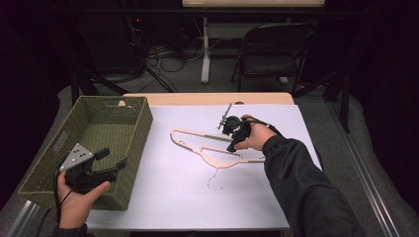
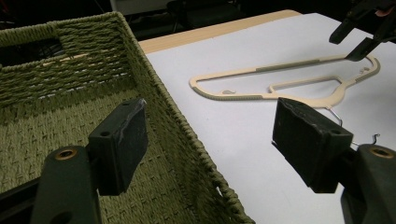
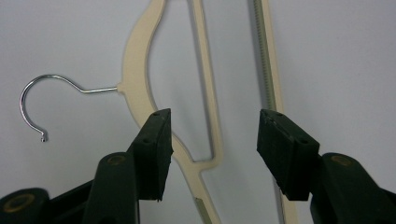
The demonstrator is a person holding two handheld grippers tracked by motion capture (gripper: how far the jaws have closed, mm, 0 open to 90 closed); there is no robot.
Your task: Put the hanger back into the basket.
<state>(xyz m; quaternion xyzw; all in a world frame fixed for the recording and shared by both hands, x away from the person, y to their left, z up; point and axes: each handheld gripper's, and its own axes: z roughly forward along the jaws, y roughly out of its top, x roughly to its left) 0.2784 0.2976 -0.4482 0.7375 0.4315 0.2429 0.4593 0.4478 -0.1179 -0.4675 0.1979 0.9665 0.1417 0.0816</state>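
A cream hanger with a thin metal hook lies flat on the white table sheet. My right gripper hovers over the hanger's far-right part. In the right gripper view it is open, its jaws either side of the hanger's inner bars, with the hook off to the left. My left gripper is open and holds nothing, above the near right corner of a green woven basket. The left gripper view has its jaws wide apart, the basket on the left and the hanger beyond.
The basket's inside looks bare where it shows. A wooden strip edges the table's far side. A folding chair, table legs and cables stand on the floor behind. The right gripper appears at the top right of the left gripper view.
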